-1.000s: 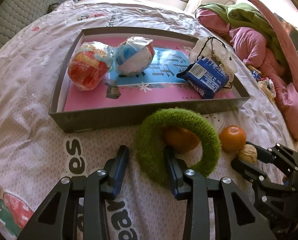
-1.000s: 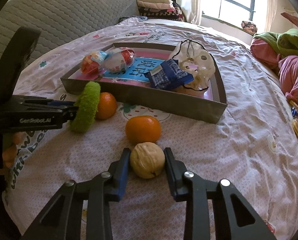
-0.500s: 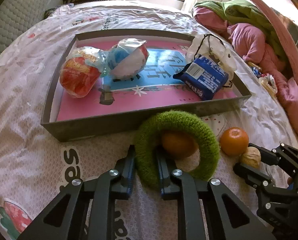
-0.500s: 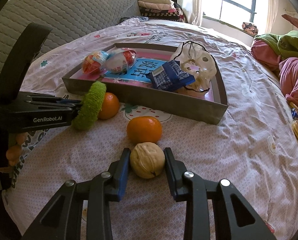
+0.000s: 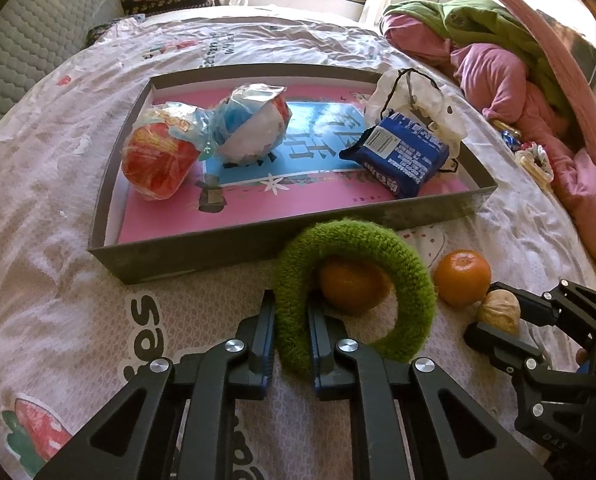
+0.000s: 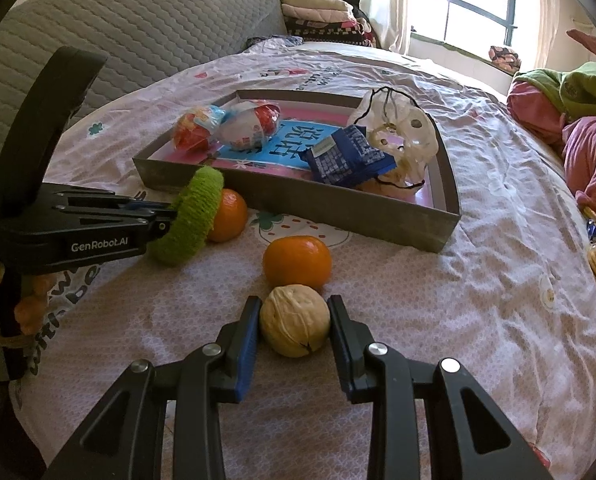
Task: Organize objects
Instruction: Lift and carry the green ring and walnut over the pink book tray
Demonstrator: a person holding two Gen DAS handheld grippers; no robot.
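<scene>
On the printed pink bedsheet (image 6: 478, 300), right gripper (image 6: 294, 326) pinches a walnut (image 6: 295, 326); at 10 o'clock, left gripper (image 5: 291, 322) has clamped the green knitted ring (image 5: 378, 248), standing on edge; beyond, cardboard tray (image 6: 338, 204), quilted headboard (image 6: 138, 28)

Tray (image 5: 186, 256) on bed (image 5: 50, 312), far side of loose items. In tray: 2 wrapped snack balls (image 5: 202, 140) at left, touching; snack packet (image 5: 398, 156) at right, clear bag (image 5: 414, 96) behind it. Before tray's near wall: knitted ring (image 5: 354, 292) tilted up off bed, 1 orange (image 5: 354, 288) behind its hole. Right of ring: 2nd orange (image 5: 462, 278), walnut (image 6: 295, 322) just before it, near or touching. Heaped clothes (image 5: 518, 76) far right of tray. Folded blankets (image 6: 318, 8) behind bed.
</scene>
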